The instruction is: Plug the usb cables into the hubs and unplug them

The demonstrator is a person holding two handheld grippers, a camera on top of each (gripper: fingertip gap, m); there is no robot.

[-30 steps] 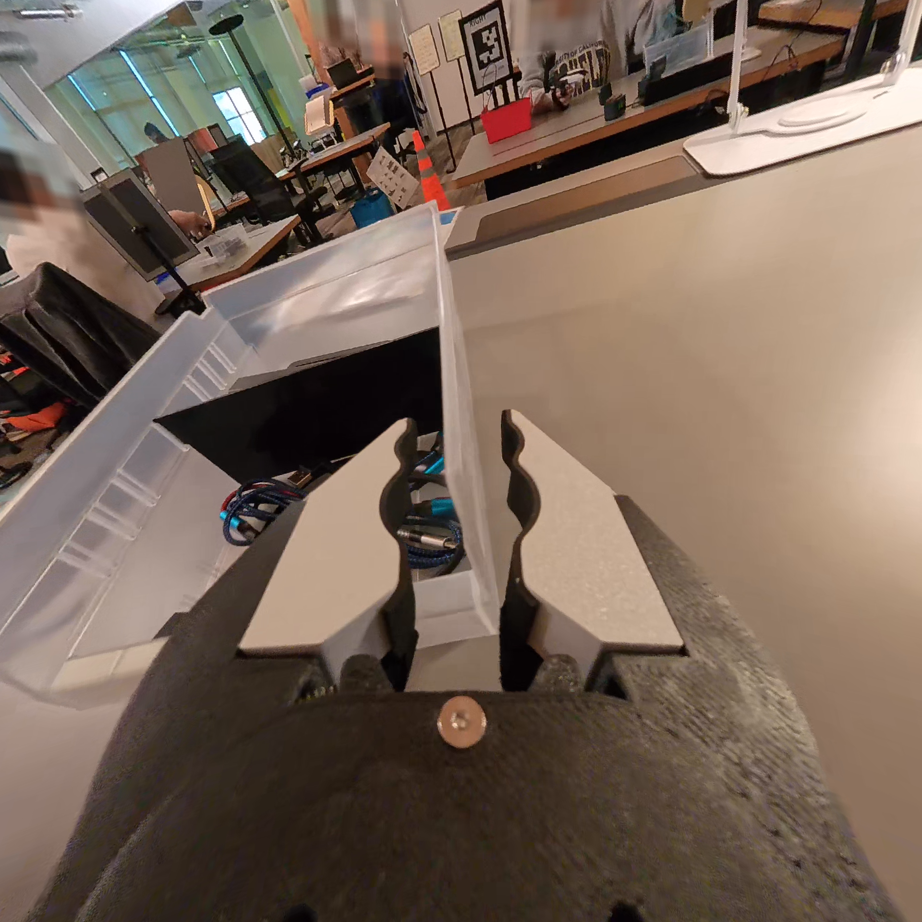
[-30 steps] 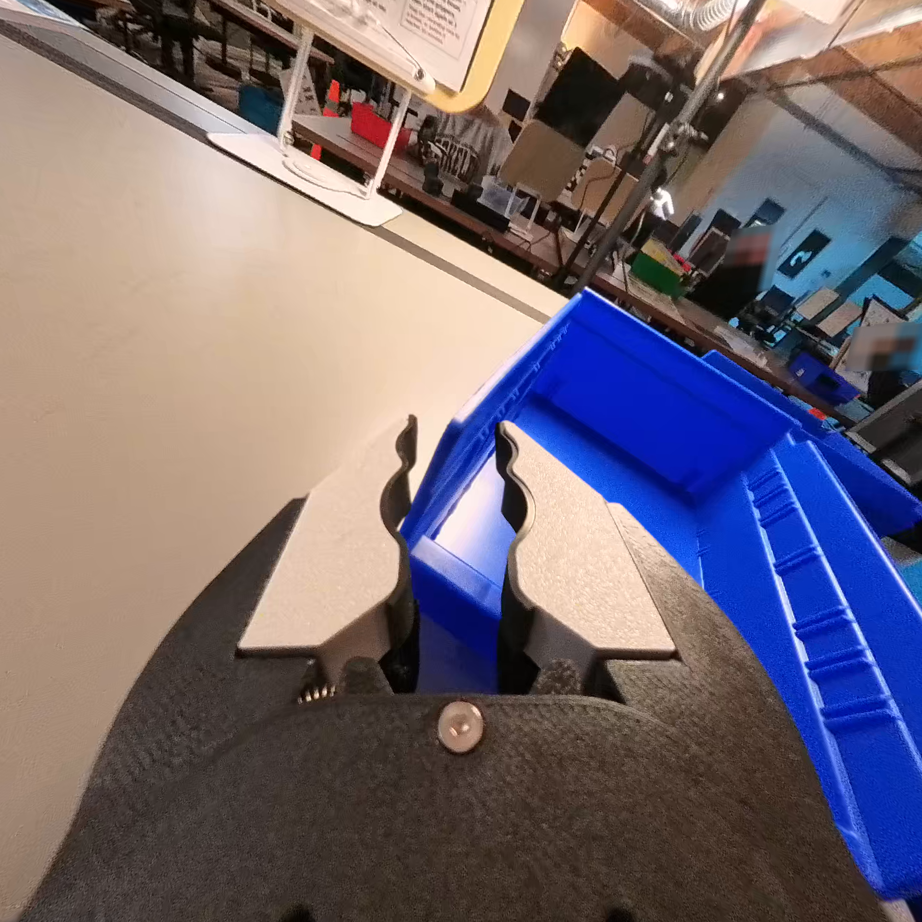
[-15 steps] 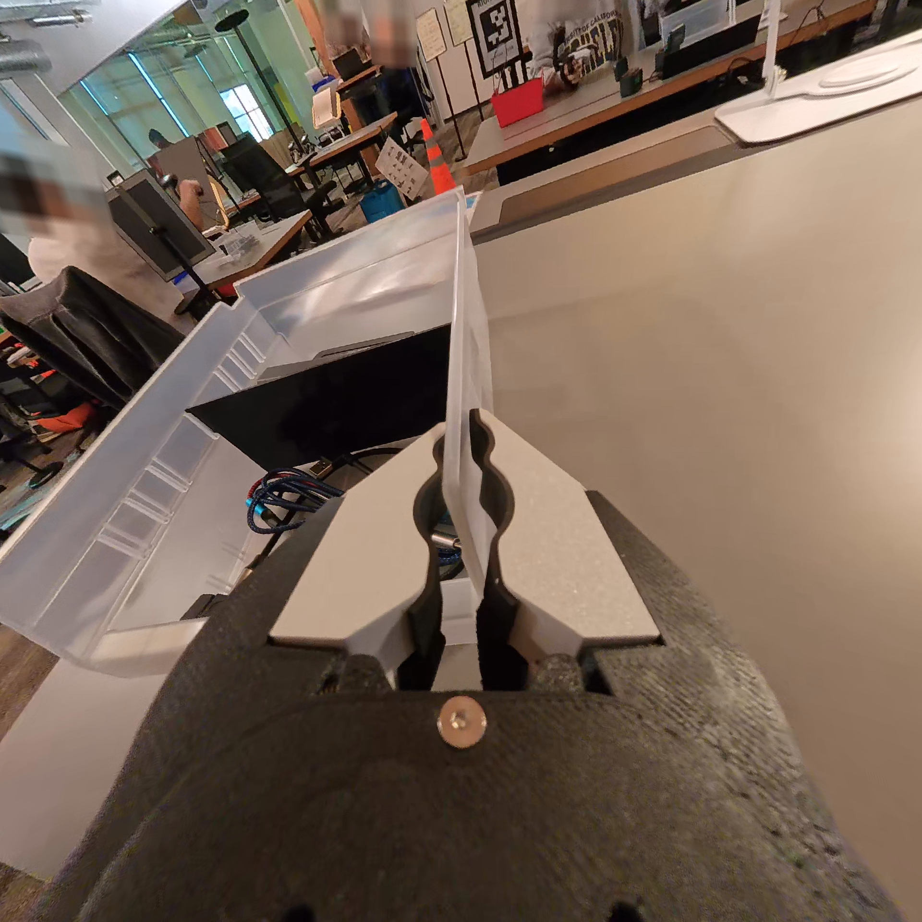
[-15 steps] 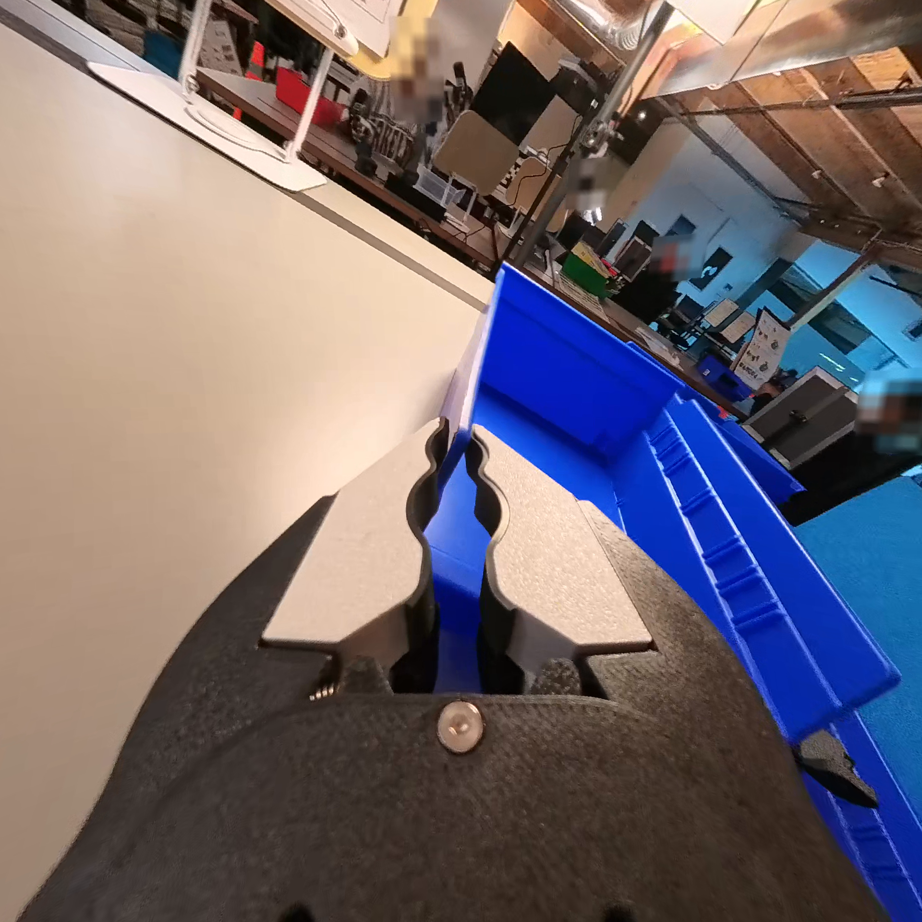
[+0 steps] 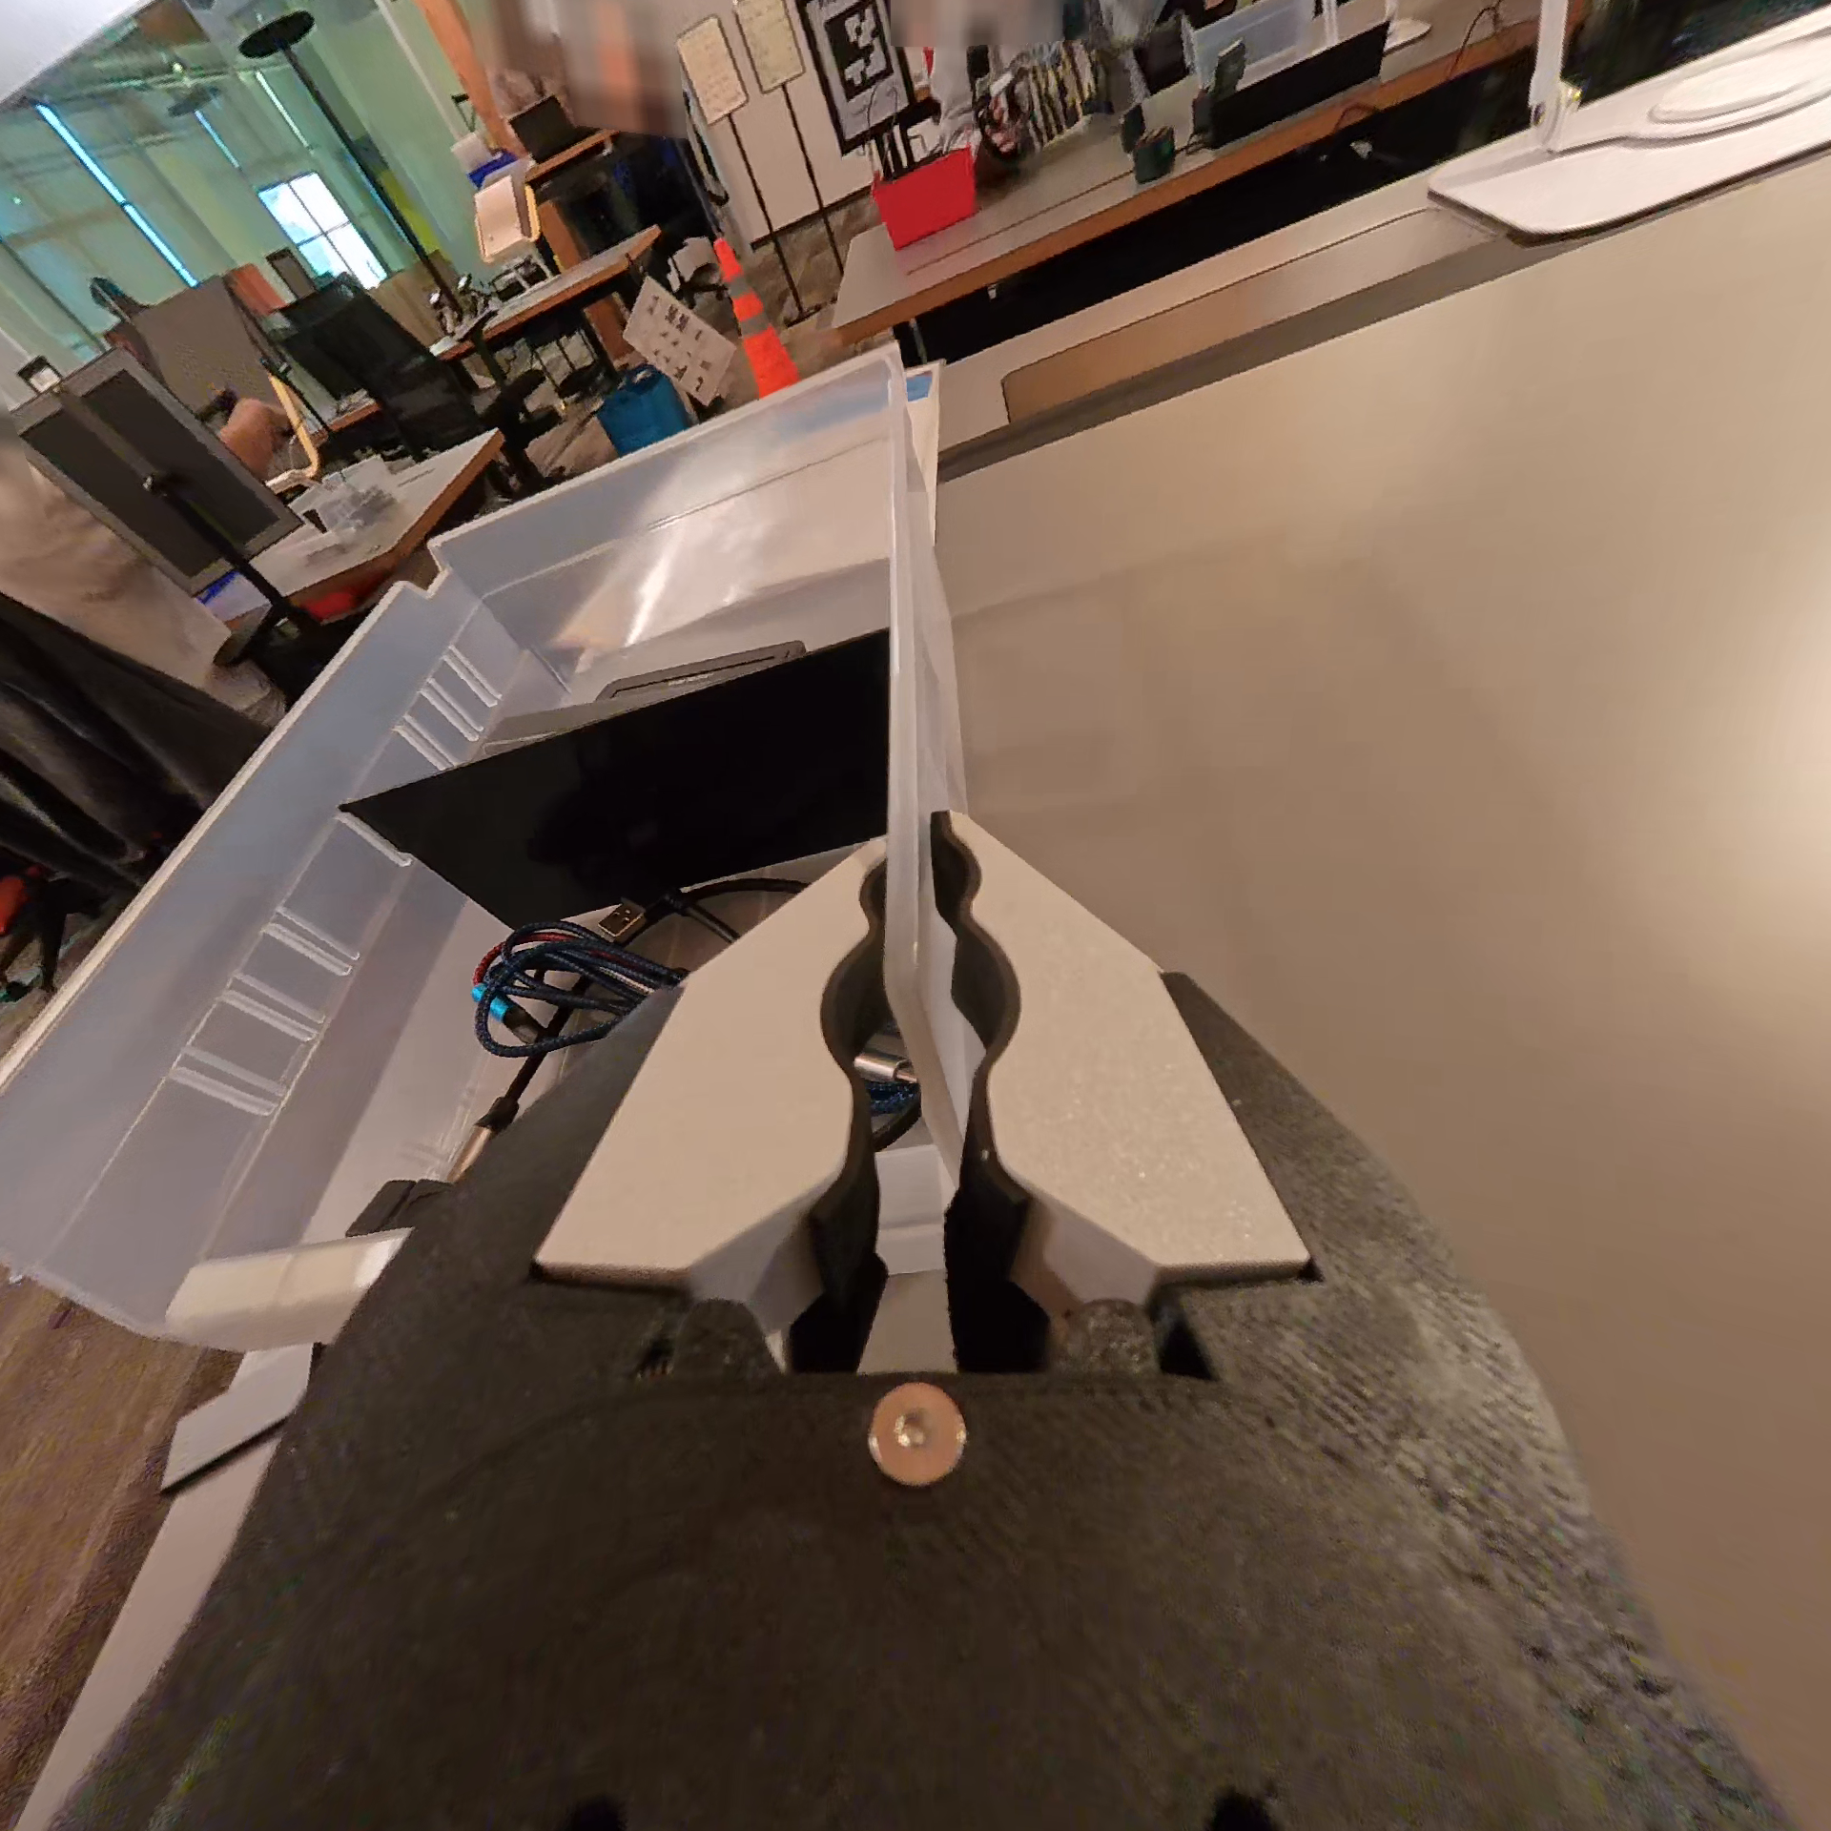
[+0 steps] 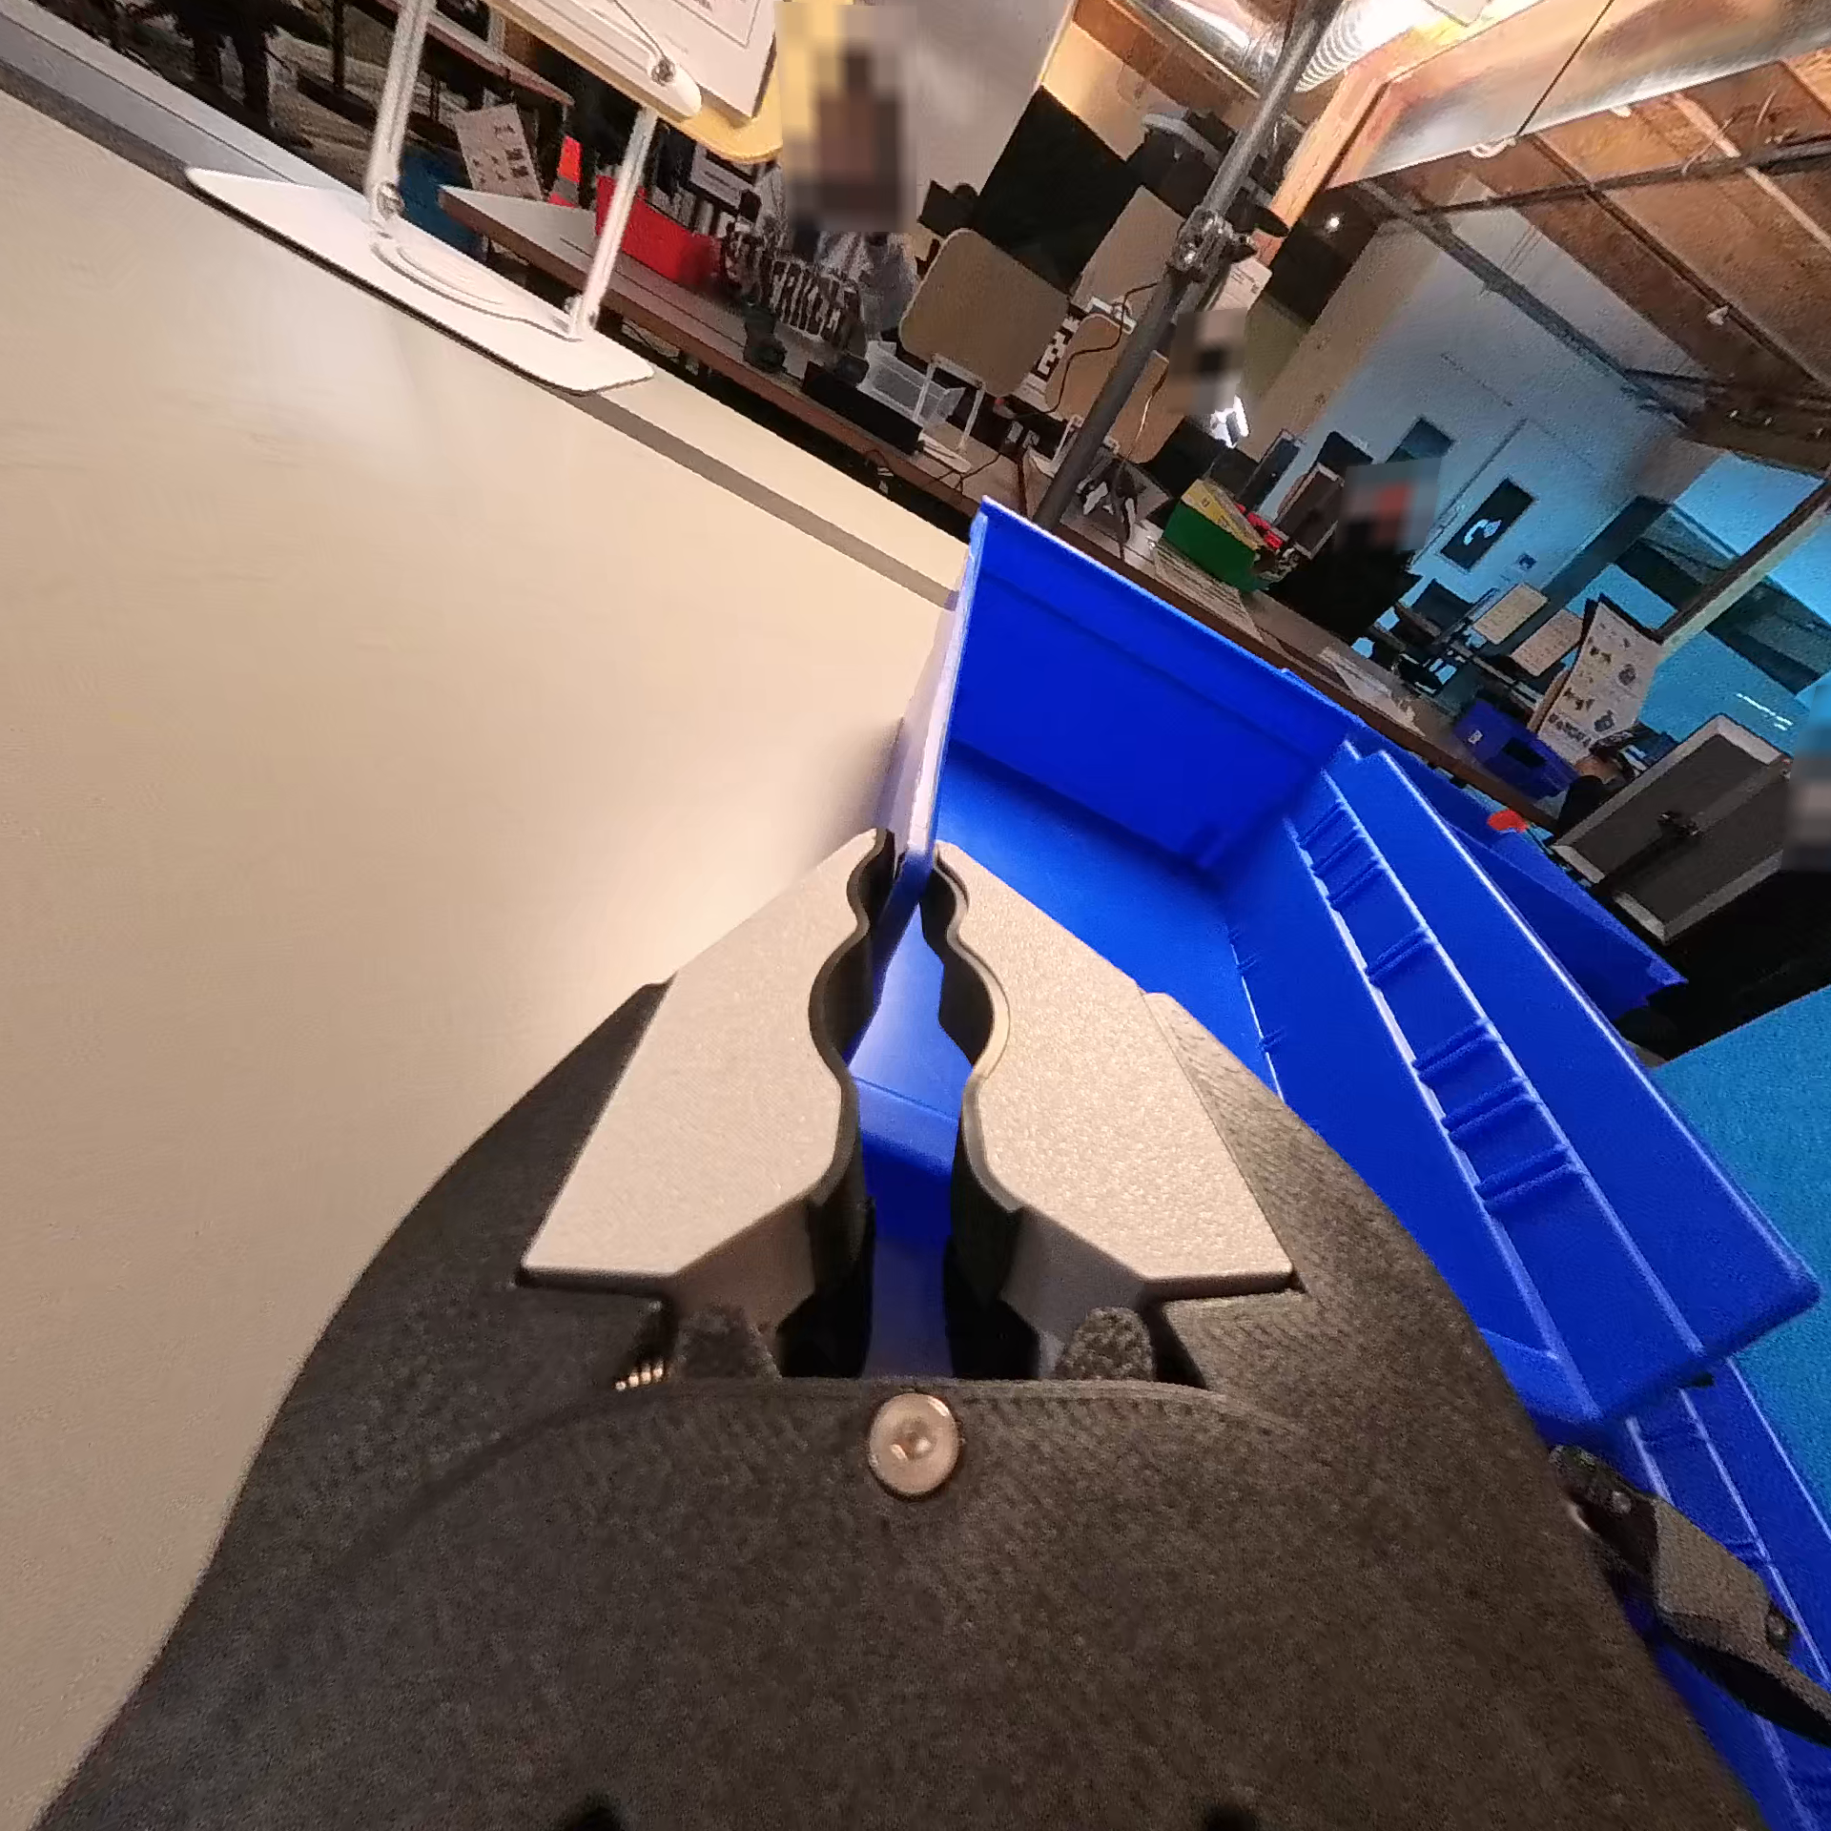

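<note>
In the left wrist view my left gripper [image 5: 916, 842] is shut on the right side wall of a clear plastic bin [image 5: 297, 892]. The bin is tilted and partly off the table's left edge. Inside it lie coiled blue and red braided usb cables [image 5: 555, 976], a silver plug [image 5: 882, 1065] and a black flat device [image 5: 654, 783]. In the right wrist view my right gripper [image 6: 907, 852] is shut on the left side wall of a blue plastic bin [image 6: 1169, 872] that looks empty inside. No hub is identifiable.
The beige table top [image 5: 1387, 793] spreads between both bins. A white lamp base [image 6: 446, 287] stands at its far edge. A second blue bin [image 6: 1585, 941] lies beyond the right one. Desks, chairs and people fill the room behind. The gap from one gripper's tips to the other's is roughly 75 cm.
Both grippers have closed from open onto the bin walls. Both bins have since lifted and tilted, with the views swinging toward the room.
</note>
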